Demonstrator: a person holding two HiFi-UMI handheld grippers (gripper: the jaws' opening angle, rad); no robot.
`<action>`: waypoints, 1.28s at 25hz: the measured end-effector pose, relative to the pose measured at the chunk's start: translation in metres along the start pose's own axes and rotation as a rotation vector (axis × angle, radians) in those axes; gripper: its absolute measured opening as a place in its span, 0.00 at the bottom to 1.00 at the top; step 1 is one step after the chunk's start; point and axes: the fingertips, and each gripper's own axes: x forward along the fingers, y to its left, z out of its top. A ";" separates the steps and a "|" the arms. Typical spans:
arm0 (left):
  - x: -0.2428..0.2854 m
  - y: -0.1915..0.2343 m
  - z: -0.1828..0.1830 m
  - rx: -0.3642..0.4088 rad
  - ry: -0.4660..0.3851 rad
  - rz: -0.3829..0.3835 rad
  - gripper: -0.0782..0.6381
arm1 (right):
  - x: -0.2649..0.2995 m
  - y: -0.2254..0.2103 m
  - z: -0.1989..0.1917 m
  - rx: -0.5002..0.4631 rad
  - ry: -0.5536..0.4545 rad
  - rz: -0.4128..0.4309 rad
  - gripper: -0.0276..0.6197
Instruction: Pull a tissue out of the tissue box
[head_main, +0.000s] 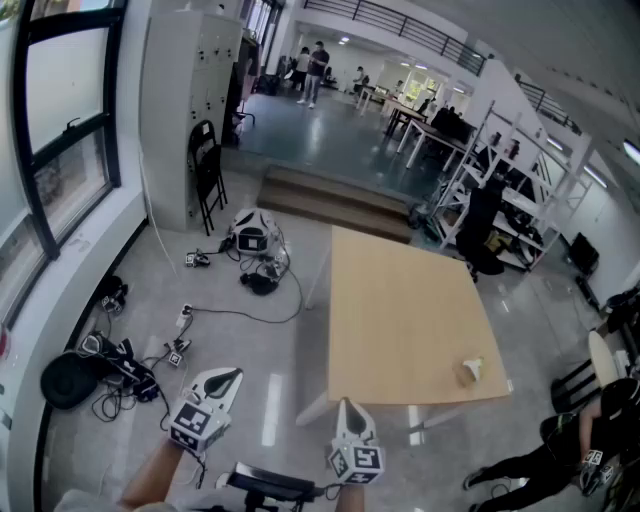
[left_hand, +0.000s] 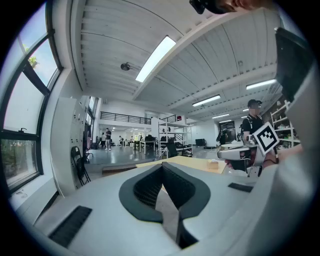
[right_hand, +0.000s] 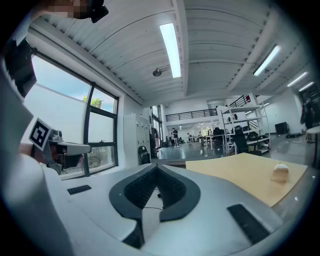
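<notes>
A small tissue box (head_main: 472, 370) with a tissue sticking up stands near the front right corner of the light wooden table (head_main: 400, 310). Both grippers are held low in front of the table's near edge, well short of the box. My left gripper (head_main: 226, 381) hangs over the floor to the table's left, jaws shut with nothing between them (left_hand: 162, 166). My right gripper (head_main: 346, 406) sits just before the table's front left corner, also shut and empty (right_hand: 156, 166). The box shows far off in the left gripper view (left_hand: 213, 164) and at the right of the right gripper view (right_hand: 280, 173).
Cables, a headset and small gear (head_main: 255, 250) litter the floor to the left, with a black bag (head_main: 68, 380) nearer the window. A folding chair (head_main: 207, 170) stands by white lockers (head_main: 190, 90). Steps (head_main: 335, 200) lie behind the table, an office chair (head_main: 480, 235) and shelving (head_main: 510, 170) to the right. A person (head_main: 590, 440) is at lower right.
</notes>
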 end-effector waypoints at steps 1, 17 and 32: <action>-0.001 0.001 0.000 0.001 0.000 0.004 0.12 | -0.001 0.001 0.003 -0.003 0.001 -0.009 0.05; -0.005 0.007 -0.002 0.001 -0.002 0.013 0.12 | -0.003 -0.001 0.005 -0.022 0.004 -0.051 0.05; 0.043 -0.067 0.002 0.024 -0.014 -0.253 0.12 | -0.089 -0.053 -0.002 0.011 -0.010 -0.347 0.05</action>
